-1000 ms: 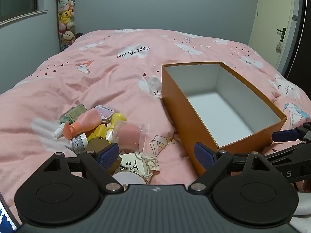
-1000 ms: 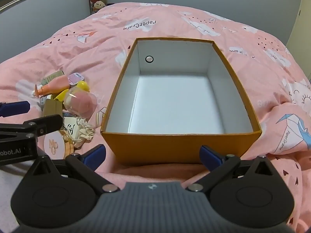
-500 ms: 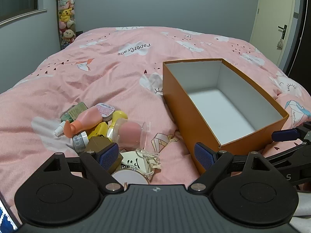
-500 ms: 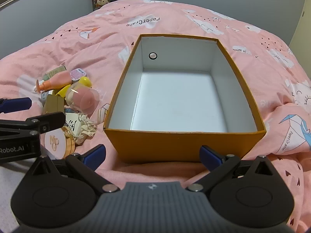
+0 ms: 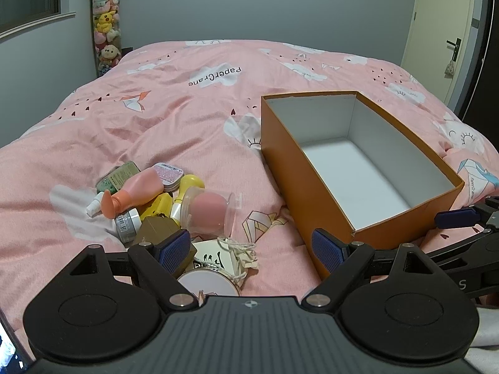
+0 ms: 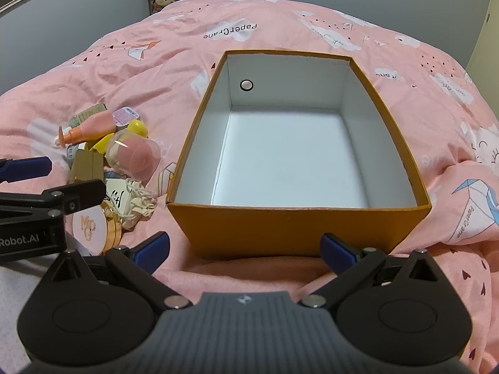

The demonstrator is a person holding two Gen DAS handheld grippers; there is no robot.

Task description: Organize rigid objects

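Note:
An empty orange box (image 5: 293, 168) with a white inside sits on the pink bed; in the right wrist view it (image 6: 296, 227) lies straight ahead. Left of it is a pile of small objects: a salmon bottle (image 5: 134, 193), a clear cup with a pink ball (image 5: 209, 212), yellow pieces (image 5: 159, 205), a brown box (image 5: 159, 230), a round pink tin (image 5: 205, 283). The pile also shows in the right wrist view (image 6: 134, 155). My left gripper (image 5: 251, 249) is open, just before the pile. My right gripper (image 6: 244, 249) is open at the box's near wall.
The pink duvet (image 5: 187, 115) covers the whole bed in soft folds. A column of plush toys (image 5: 106, 25) stands against the far left wall. A door (image 5: 443, 31) is at the far right. A small white card with string (image 5: 224, 255) lies by the tin.
Both grippers have drawn back and tilted up slightly, so the box and pile sit lower in view. Nothing was taken hold of; jaws stay open.

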